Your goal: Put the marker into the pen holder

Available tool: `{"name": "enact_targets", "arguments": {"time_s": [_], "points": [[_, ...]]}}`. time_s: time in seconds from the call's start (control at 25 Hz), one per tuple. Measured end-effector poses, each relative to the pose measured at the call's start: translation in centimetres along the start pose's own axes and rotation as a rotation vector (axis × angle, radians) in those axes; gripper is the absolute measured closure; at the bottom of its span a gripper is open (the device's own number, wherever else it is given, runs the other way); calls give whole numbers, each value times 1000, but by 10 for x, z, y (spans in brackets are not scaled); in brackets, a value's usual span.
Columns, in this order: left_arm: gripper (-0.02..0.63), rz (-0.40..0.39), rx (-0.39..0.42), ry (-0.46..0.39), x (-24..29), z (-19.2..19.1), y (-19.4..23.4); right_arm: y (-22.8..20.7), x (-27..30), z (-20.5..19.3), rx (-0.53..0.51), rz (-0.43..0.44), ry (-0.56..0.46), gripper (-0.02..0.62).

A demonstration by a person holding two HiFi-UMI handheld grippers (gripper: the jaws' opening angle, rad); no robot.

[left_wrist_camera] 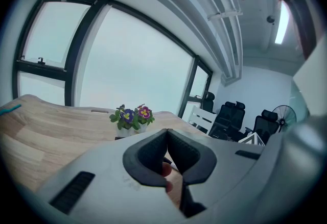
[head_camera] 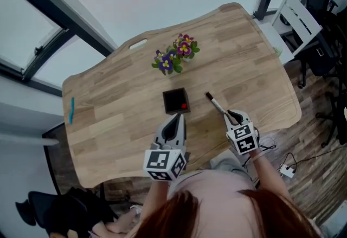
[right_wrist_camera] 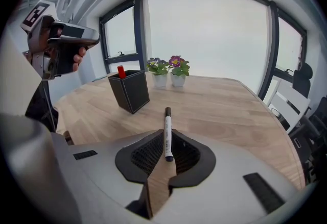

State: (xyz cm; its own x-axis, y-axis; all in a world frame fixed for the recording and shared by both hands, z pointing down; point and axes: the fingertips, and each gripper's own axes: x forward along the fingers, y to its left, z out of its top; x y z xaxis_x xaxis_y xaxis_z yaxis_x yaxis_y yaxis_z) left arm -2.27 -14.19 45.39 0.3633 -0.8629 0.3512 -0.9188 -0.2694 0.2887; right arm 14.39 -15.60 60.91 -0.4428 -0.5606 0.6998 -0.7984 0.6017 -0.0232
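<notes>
The right claw [head_camera: 232, 116], at the lower right of the head view, is open and low over the counter [head_camera: 108, 123]. The near end of the marker [right_wrist_camera: 167, 133] lies on the wood between its jaws. At lower centre, the left claw [head_camera: 176, 119] is closed on nothing and held raised, just short of the black pen holder [head_camera: 174, 100]. The holder contains one red-capped item [head_camera: 184, 105]. Bare wood surrounds it. Beyond, two flower pots [head_camera: 174, 59] stand near the far edge. A slim blue object [head_camera: 71, 109] lies by the left edge.
</notes>
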Motion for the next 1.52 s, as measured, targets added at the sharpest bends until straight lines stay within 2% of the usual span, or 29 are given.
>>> {"name": "enact_targets", "arguments": {"time_s": [0.56,0.88,1.2,1.52], "points": [[604,34,-17,30,3,-12,-5,4,17,-30,-26,68,74,557],[604,55,-22,47,3,-17,-7,-2,27,-43,-36,64,106,518],[604,60,-26,57,2,-18,-9,0,37,-48,-52,81,123,517],[604,56,-18,57,-1,-15,-10,2,37,-49,-19,77,120,534]]}}
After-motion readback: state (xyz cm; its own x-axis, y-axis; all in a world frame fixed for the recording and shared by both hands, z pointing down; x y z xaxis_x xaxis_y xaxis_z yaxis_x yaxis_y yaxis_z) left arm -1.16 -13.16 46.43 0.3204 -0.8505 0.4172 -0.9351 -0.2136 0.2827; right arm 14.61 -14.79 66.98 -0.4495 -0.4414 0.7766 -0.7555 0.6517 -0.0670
